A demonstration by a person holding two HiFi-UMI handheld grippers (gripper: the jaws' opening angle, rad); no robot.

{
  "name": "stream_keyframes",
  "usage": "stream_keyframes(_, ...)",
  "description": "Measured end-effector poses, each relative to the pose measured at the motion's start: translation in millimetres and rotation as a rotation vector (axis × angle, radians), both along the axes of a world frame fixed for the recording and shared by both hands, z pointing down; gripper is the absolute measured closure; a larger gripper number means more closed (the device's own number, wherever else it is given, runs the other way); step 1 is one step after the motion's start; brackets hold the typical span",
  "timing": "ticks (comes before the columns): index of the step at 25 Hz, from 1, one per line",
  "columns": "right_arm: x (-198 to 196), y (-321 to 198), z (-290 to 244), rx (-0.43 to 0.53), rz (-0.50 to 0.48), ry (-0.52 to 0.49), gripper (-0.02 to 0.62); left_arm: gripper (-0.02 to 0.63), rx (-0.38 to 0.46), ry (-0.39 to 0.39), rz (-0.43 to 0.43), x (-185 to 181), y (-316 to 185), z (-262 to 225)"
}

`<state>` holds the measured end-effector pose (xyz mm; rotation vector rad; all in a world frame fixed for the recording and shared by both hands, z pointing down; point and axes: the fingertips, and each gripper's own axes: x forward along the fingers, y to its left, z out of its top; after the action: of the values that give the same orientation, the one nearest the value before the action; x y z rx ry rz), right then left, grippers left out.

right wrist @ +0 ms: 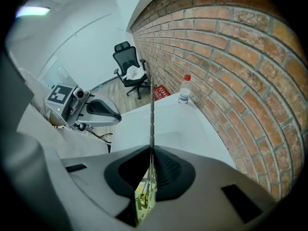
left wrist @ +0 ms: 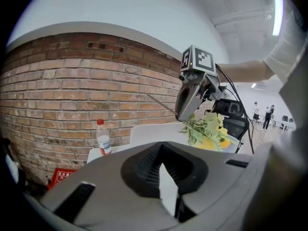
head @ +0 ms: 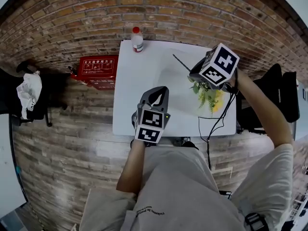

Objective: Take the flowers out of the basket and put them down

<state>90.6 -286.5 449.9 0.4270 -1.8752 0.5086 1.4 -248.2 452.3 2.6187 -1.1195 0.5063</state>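
- Head view: the flowers (head: 208, 97), green leaves with yellow blooms, are seen hanging under the right gripper (head: 201, 80), over the right part of the white table (head: 144, 81). Contact between leaves and tabletop cannot be judged.
- Right gripper view: the jaws are closed narrowly on the thin dark stem (right wrist: 152, 114). It projects past the tips toward the brick wall (right wrist: 231, 57), and yellow-green is glimpsed behind the jaws.
- The left gripper (head: 158, 94) is held over the table's near edge, well apart from the flowers. In the left gripper view its jaws are seen meeting at the tips, with nothing between them.
- Writing: black-and-white square markers are carried on both cubes. White Chinese characters are printed on a red sign (head: 98, 67) just left of the table, too small to be read with certainty. The label on the red-capped bottle (head: 137, 40), at the table's far edge, is not legible.
- Surroundings: a dark chair with a white cloth (head: 29, 93) is noted at far left, and a black chair (head: 281, 93) at far right. A black cable (head: 214, 124) is seen trailing off the table's near right corner.
- In the head view, the top of the bunch is covered by the right gripper's cube.
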Motion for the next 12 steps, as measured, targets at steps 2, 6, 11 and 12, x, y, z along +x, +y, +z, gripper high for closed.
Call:
stream_keyframes(2,1.6,4.8,0.6,0.003,-0.029,-0.006,0.548,0.581,0.003,-0.030,-0.016,5.2,-1.7,-2.3)
stream_keyframes(6,1.9,9.2,-2.9,0.015,-0.084,-0.043,0.548,0.581,0.029,-0.070,-0.089,20.7,-8.0,-12.1)
stream_keyframes(11,4.7,20.3,-10.5,0.018,-0.122,-0.095,0.548,0.581,0.028,-0.078,-0.150,41.7,-1.0,-29.7)
stream_keyframes(12,6.4,21.2,-13.6,0.026,-0.132,-0.102,0.548,0.581,0.033,-0.078,-0.165,44.7,-0.4,-32.9)
